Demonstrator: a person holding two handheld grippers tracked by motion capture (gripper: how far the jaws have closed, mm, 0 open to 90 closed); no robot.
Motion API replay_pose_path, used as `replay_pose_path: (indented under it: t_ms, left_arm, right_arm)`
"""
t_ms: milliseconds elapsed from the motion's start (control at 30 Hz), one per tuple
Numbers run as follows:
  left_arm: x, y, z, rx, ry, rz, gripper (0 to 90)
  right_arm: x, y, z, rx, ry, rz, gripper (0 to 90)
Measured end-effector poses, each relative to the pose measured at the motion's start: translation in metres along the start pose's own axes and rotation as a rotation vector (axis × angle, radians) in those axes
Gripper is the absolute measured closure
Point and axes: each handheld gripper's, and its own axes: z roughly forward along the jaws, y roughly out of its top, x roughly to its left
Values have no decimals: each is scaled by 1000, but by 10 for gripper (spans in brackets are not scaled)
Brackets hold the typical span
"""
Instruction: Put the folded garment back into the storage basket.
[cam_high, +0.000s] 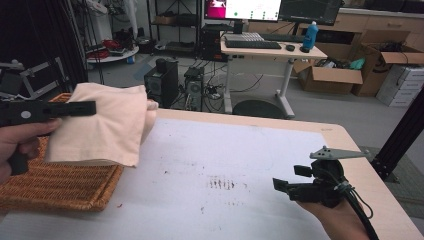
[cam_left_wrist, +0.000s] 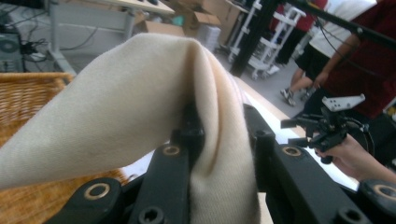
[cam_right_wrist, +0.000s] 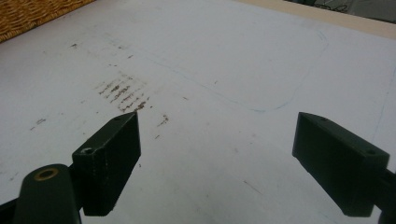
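Note:
A folded cream cloth (cam_high: 105, 125) hangs in the air over the wicker tray (cam_high: 60, 185) at the table's left. My left gripper (cam_high: 85, 108) is shut on it, and in the left gripper view the cloth (cam_left_wrist: 140, 102) bulges up between the two black jaws. My right gripper (cam_high: 292, 182) rests low at the table's front right, held in a hand. In the right gripper view its jaws stand wide apart over the bare white sheet (cam_right_wrist: 224, 60), with the right gripper (cam_right_wrist: 217, 158) holding nothing.
The white sheet (cam_high: 235, 165) carries brown smudges (cam_high: 222, 183) near its middle. A desk with monitors and a blue bottle (cam_high: 310, 36) stands behind the table, with cardboard boxes (cam_high: 330, 77) on the floor. People (cam_left_wrist: 355, 51) stand to the table's right.

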Motion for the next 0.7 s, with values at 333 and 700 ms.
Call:
replay_pose_path:
  t_ms: [333,700]
  left_arm:
    - [28,-8,-37,-13,49,-46,748]
    - [54,-26,-52,-78,114,-132,748]
  right_arm:
    - [6,2,9,11,11,-7,150]
    - [10,1,17,22,12,-12,150]
